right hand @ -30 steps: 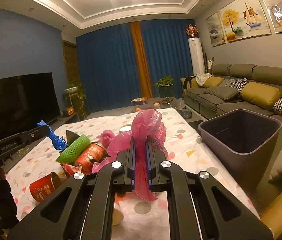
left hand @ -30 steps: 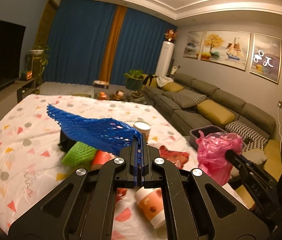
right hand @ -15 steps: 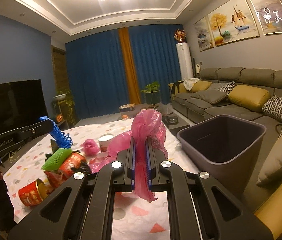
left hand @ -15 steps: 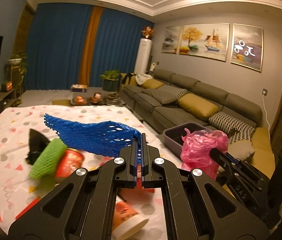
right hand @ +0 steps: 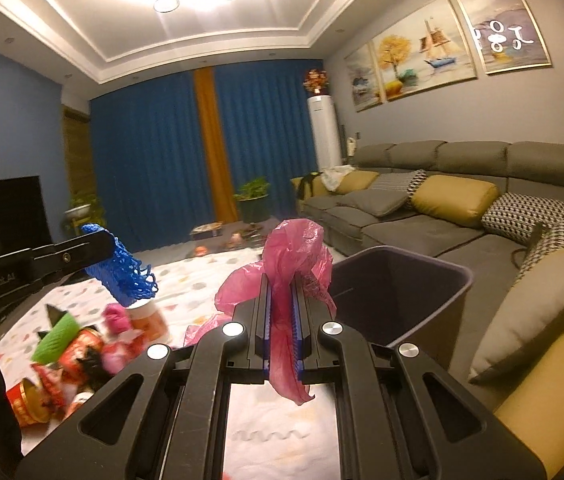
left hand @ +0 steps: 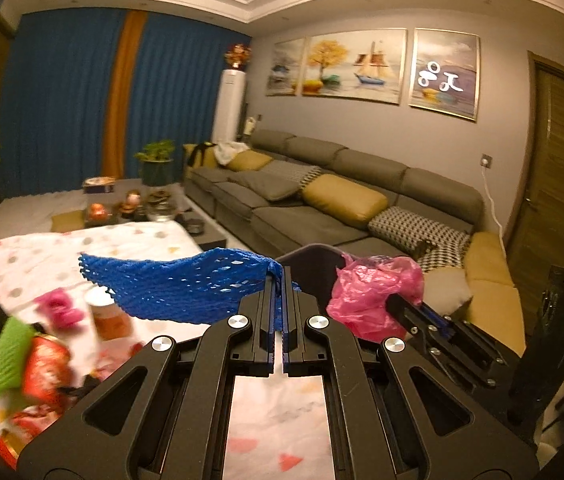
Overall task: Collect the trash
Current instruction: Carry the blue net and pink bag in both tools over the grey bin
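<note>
Gripping blue net [left hand: 186, 288] and pink bag [right hand: 293, 264], both grippers' fingers near the bin [right hand: 401, 300]; cans [right hand: 82, 348] remain beside it.

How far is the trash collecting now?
Done: nothing shows inside the bin yet. In hand: the left gripper pinches a blue net, the right gripper a pink bag, both near the bin. Left: cans, a cup and a green net on the table.

black hand-held gripper [left hand: 280, 280] frames, silver screws, blue finger pads [right hand: 297, 312], white lettering.
</note>
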Available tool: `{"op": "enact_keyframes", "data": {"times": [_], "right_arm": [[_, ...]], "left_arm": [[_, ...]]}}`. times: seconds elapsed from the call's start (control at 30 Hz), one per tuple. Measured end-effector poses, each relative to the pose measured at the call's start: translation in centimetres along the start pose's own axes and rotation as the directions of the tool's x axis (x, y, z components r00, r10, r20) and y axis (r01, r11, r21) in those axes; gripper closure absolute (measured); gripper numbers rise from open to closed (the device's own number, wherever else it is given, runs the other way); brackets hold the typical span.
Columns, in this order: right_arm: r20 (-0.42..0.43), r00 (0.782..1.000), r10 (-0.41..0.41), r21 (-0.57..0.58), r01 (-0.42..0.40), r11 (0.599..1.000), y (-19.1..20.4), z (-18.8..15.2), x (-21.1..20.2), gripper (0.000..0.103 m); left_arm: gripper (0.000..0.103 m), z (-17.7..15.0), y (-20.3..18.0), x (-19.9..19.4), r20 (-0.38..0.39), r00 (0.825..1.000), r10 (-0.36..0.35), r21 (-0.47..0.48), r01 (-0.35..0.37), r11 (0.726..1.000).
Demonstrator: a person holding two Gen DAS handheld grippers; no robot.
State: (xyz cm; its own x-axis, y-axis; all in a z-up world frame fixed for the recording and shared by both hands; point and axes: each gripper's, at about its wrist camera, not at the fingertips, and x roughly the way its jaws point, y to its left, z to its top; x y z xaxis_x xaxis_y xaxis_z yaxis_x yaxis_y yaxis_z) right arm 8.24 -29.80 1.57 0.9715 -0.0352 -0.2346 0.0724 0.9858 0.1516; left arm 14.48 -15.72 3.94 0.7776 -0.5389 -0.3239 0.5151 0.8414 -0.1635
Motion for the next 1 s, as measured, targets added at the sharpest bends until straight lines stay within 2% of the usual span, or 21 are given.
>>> {"op": "enact_keyframes", "data": {"times": [0.43,0.63,1.0], "right_arm": [[0.030,0.989,-0.147,0.038,0.145,0.989,-6.1,1.7,2.0,0.093],[0.013,0.985,-0.173,0.044,0.172,0.984,-7.5,1.6,3.7,0.093],[-0.006,0.980,-0.201,0.027,0.201,0.979,-7.8,1.6,6.5,0.093]], "left_arm": [[0.102,1.5,-4.9,9.2,-0.068,0.988,-0.141,0.031,0.144,0.989],[0.102,1.1,-5.7,12.8,-0.103,0.979,-0.174,0.032,0.178,0.983],[0.102,0.7,-6.3,17.0,-0.159,0.960,-0.230,0.014,0.235,0.972]]}}
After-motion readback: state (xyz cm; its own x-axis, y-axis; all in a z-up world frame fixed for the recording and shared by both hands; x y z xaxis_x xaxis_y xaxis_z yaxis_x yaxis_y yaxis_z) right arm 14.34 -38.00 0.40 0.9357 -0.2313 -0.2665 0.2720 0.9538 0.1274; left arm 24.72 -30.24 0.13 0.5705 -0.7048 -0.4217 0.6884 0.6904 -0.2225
